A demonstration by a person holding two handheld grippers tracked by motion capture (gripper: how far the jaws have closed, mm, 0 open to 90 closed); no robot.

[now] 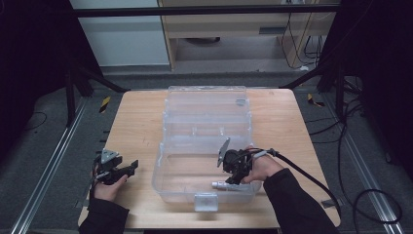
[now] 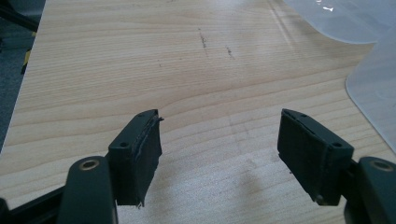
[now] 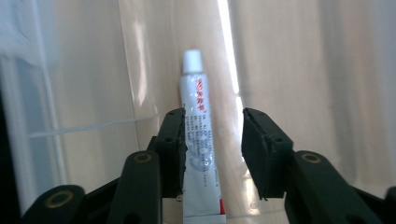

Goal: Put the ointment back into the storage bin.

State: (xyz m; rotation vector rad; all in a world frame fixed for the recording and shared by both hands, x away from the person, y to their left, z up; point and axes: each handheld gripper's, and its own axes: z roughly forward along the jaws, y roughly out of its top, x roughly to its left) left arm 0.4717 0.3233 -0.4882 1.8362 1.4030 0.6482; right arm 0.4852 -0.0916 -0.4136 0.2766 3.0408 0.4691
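White squeeze tube with red print (image 3: 200,149): lettering blurred, unreadable, crimped end cut by bottom edge, left side hidden behind black jaw. Clear plastic lidded box (image 2: 373,79) cropped at right edge.

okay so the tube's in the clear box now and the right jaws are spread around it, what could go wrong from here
The tube lies between the right gripper's open jaws, close against one pad, so lifting away could drag or flip it. That gripper sits low inside the clear box, so a sideways exit might knock a wall and shift the box. The left gripper rests open on the table, not steadying the box.
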